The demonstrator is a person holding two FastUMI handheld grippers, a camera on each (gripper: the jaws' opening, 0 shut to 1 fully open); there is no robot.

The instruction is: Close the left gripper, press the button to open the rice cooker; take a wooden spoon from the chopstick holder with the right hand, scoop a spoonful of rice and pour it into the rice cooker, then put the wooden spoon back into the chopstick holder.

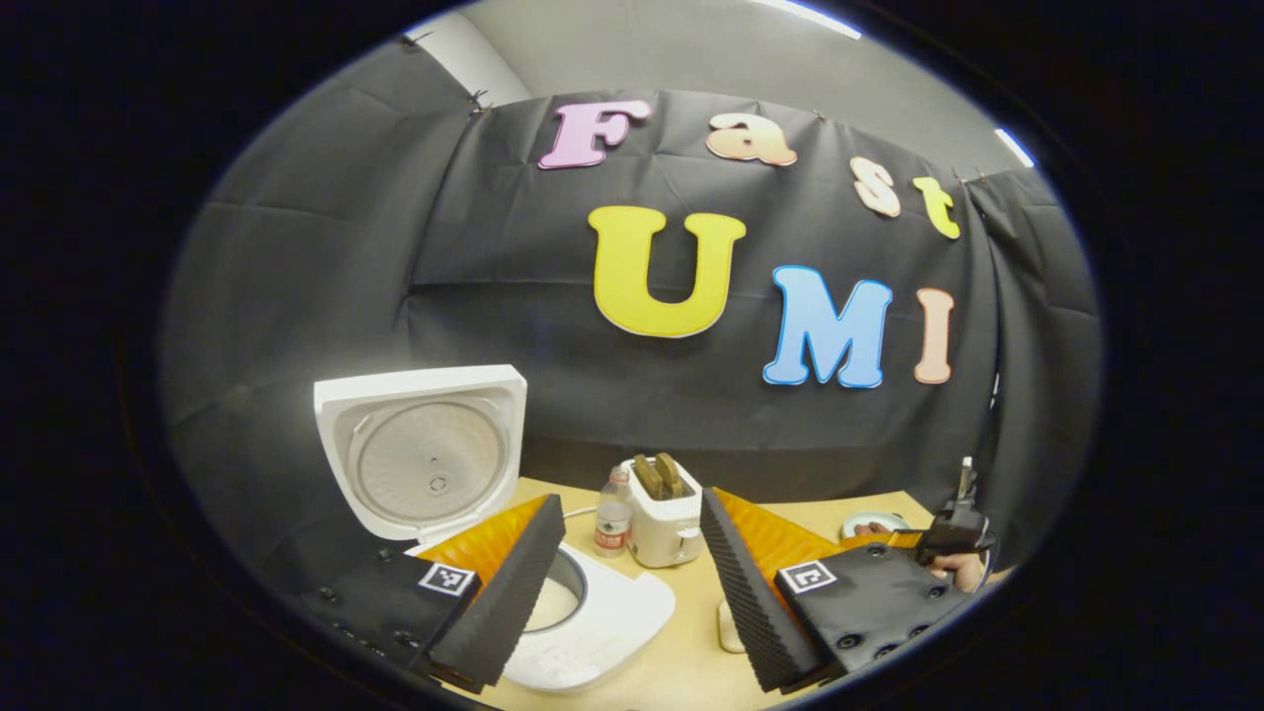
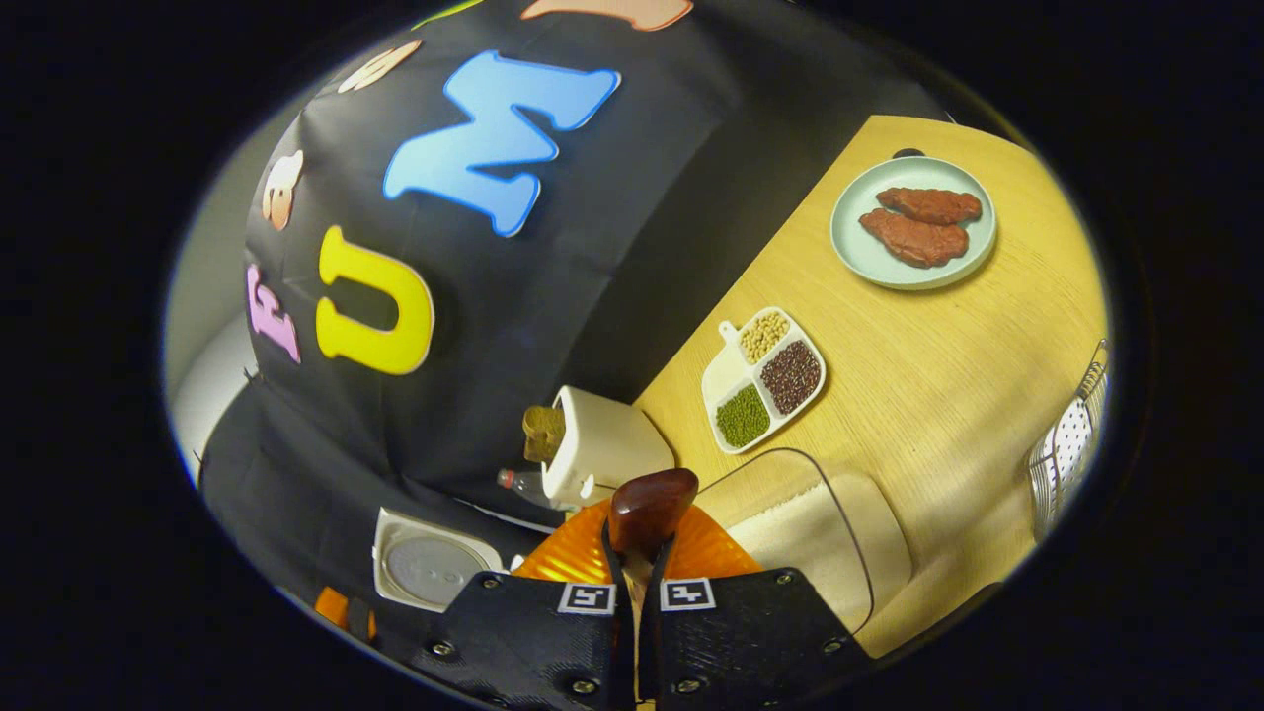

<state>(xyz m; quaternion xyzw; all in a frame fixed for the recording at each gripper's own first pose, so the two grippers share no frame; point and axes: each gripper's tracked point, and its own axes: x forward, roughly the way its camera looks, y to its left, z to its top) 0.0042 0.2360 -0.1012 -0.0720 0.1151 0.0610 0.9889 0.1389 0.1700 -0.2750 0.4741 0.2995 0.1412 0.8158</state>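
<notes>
right gripper point(image 2: 640, 553) grasping one wooden spoon point(image 2: 649, 509) | left gripper point(image 1: 632, 583) released | one rice cooker point(image 1: 583, 617) open

bottle point(image 1: 613, 518) label unreadable; no other text

The right tool point(image 2: 640, 553) hides the wooden spoon's point(image 2: 650, 509) handle.

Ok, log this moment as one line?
rice cooker: lid up | left gripper: open, above cooker | right gripper: shut on wooden spoon | rice container: ahead of spoon
</notes>
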